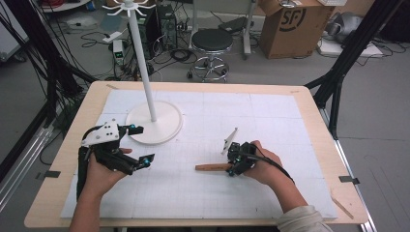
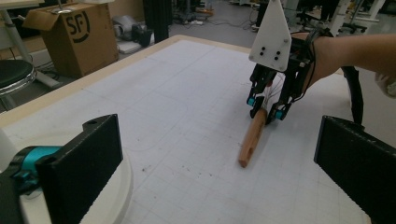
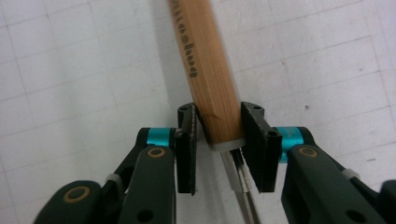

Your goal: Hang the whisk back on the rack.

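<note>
Your right gripper (image 3: 218, 140) clamps the round wooden tool handle (image 3: 205, 70) at frame centre; your left gripper (image 1: 138, 145) gapes wide, lower left.

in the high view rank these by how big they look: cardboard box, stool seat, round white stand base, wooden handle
1. Cardboard box, though it is cut off by the top edge.
2. Round white stand base.
3. Stool seat, not far behind the base; it stands farther from the camera, so true size is unsure.
4. Wooden handle, clearly smallest.
</note>
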`<state>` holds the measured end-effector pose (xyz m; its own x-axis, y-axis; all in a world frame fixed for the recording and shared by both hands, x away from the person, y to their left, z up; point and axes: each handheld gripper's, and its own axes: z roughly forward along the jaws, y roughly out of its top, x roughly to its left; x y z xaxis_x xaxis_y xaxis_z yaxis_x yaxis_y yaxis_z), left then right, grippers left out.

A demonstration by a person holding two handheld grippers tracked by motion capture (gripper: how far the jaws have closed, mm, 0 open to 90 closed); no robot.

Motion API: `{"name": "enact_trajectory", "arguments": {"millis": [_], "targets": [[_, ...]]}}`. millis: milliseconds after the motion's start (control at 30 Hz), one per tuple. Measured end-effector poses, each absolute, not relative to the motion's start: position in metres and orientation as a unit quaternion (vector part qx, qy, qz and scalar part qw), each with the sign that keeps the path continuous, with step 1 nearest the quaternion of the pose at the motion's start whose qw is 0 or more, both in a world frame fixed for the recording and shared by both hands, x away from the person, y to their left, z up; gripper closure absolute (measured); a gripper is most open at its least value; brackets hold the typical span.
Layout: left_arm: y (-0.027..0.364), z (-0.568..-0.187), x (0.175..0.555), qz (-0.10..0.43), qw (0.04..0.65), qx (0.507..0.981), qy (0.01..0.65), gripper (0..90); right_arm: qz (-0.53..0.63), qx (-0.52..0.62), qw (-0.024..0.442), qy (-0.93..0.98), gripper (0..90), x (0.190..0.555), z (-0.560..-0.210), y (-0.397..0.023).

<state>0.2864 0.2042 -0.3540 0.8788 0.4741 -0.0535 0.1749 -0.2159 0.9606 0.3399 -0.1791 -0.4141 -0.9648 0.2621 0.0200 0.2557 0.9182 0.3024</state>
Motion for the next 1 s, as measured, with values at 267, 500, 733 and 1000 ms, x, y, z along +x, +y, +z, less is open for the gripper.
{"name": "enact_trajectory", "arguments": {"millis": [267,500,733,1000], "targets": [[0.204,-0.354,0.287,0.125,0.589,0.77,0.21,1.7,0.17,0.148,0.005,0.974,69.0,0.34,-0.417,-0.182],[0.201,-0.353,0.286,0.125,0.589,0.771,0.206,1.7,0.155,0.134,0.024,0.978,72.0,0.335,-0.415,-0.177],[0.206,-0.353,0.286,0.128,0.594,0.766,0.211,1.7,0.2,0.142,0.031,0.969,73.0,0.336,-0.403,-0.183],[0.209,-0.352,0.285,0.129,0.596,0.763,0.212,1.7,0.324,0.149,0.047,0.933,73.2,0.339,-0.361,-0.196]]}}
